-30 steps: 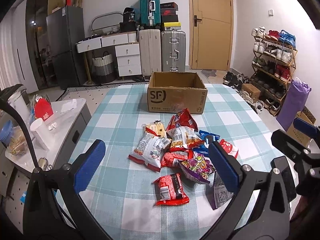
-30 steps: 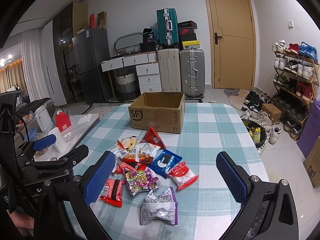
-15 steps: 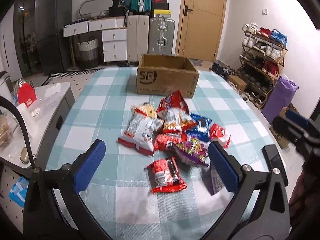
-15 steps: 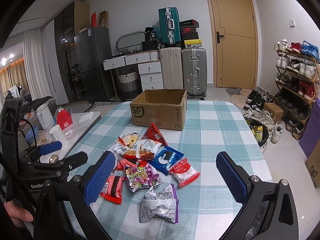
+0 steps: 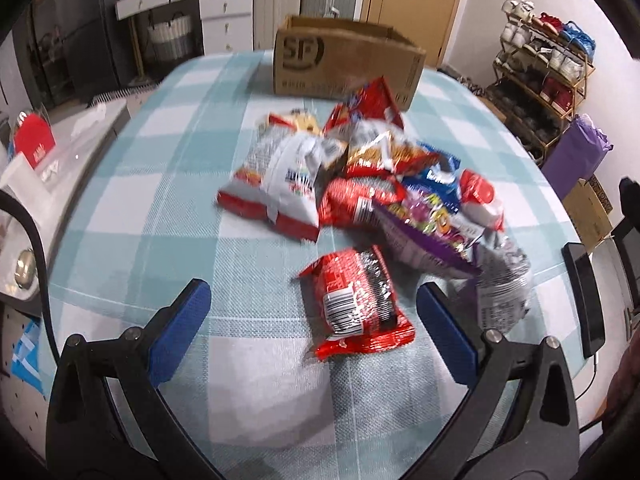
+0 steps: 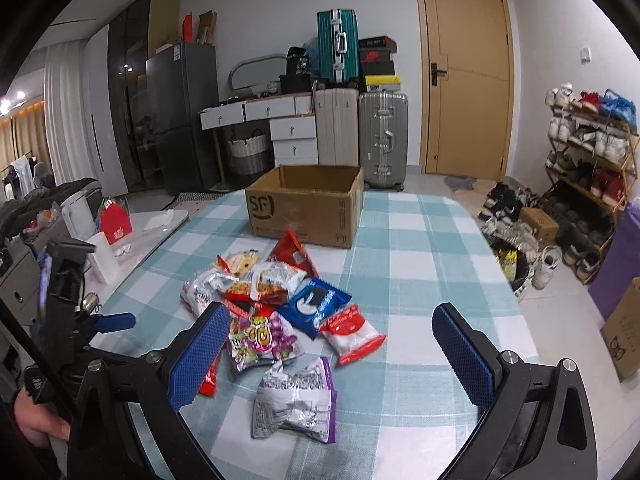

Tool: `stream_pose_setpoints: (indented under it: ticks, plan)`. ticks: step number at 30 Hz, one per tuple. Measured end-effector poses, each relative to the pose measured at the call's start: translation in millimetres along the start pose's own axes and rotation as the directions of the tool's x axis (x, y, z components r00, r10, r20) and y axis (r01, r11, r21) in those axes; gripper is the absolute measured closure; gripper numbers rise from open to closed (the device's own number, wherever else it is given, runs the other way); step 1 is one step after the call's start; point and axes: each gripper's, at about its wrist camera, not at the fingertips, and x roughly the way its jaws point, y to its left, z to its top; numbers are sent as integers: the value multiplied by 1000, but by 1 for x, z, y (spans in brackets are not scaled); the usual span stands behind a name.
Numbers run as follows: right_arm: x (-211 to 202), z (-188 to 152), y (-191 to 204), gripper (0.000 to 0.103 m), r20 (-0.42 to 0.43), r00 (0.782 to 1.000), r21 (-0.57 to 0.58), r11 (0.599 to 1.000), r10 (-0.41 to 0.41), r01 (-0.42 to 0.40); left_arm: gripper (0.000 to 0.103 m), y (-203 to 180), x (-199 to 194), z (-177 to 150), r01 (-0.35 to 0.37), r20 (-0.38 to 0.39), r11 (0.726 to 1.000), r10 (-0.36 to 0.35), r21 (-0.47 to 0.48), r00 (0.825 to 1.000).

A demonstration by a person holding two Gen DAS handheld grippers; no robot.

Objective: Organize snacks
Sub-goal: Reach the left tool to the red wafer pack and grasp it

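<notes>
Several snack packets lie heaped on a teal-checked table (image 5: 168, 216). Nearest my left gripper (image 5: 314, 326) is a red packet with a barcode (image 5: 356, 304), lying between its open blue pads with nothing held. Behind it are a white-and-red bag (image 5: 280, 184) and a purple candy bag (image 5: 424, 232). An open cardboard box (image 5: 344, 58) stands at the far side. My right gripper (image 6: 330, 356) hangs open above a silver-purple packet (image 6: 294, 404), beside a blue cookie pack (image 6: 314, 306) and a red-white packet (image 6: 354, 334). The box (image 6: 306, 206) is beyond the heap.
A white side counter (image 6: 132, 236) with a kettle and a red card stands left of the table. Suitcases (image 6: 362, 128), drawers and a door line the back wall. A shoe rack (image 6: 588, 148) fills the right wall. The other gripper and a hand (image 6: 40, 420) show at left.
My left gripper has dropped forward and down toward the heap, so the red barcode packet now lies between its pads. The right gripper has barely shifted.
</notes>
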Motion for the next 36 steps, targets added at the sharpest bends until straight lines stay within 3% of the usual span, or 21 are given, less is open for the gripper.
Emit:
stream_pose_setpoints:
  ticks: [7, 11, 20, 25, 36]
  plan:
    - [17, -23, -6, 0, -30, 999, -13, 1000, 20, -20, 1, -6, 26, 0, 33, -53, 999, -33, -6, 998]
    - [27, -33, -9, 0, -62, 995, 8, 997, 78, -77, 21, -17, 40, 2, 44, -97, 999, -43, 12, 994]
    - [33, -44, -9, 0, -82, 994, 3, 998, 68, -68, 53, -19, 39, 2, 93, -118, 995, -90, 19, 989]
    - [32, -49, -8, 0, -95, 993, -5, 997, 73, -74, 59, -10, 35, -3, 128, -106, 992, -128, -7, 986]
    - [32, -56, 0, 0, -109, 990, -24, 995, 89, -92, 60, 1, 21, -11, 119, -78, 993, -119, -9, 990]
